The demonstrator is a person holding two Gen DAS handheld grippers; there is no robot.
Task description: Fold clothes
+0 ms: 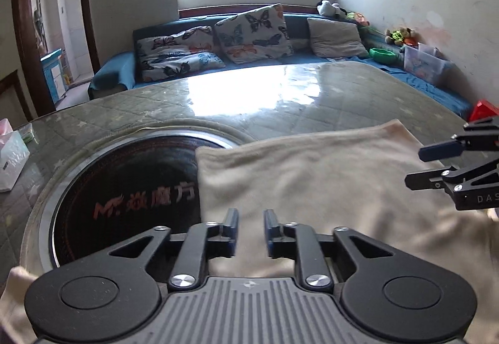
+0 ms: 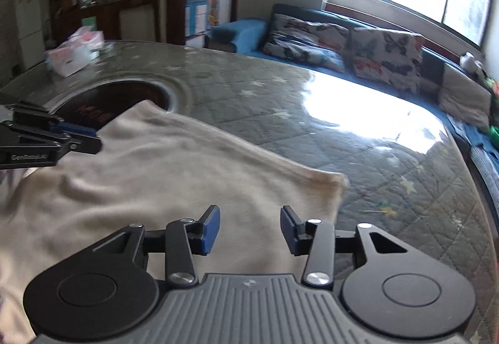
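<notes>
A cream garment [image 1: 327,175] lies spread on the glass-topped table, its far edge folded over part of the round black cooktop [image 1: 124,188]. My left gripper [image 1: 251,219] hovers open over the cloth's near left part, nothing between its fingers. My right gripper [image 2: 249,222] is open above the cream garment [image 2: 174,175], close to its right corner. Each gripper shows in the other's view: the right gripper [image 1: 418,167] at the right edge, the left gripper [image 2: 93,139] at the left edge.
The table [image 2: 280,113] has a quilted star-pattern cover under glass with strong window glare. A tissue pack [image 2: 76,54] sits at its far left. A blue sofa [image 1: 218,63] with butterfly cushions, toys and a clear bin [image 1: 424,63] lines the far side.
</notes>
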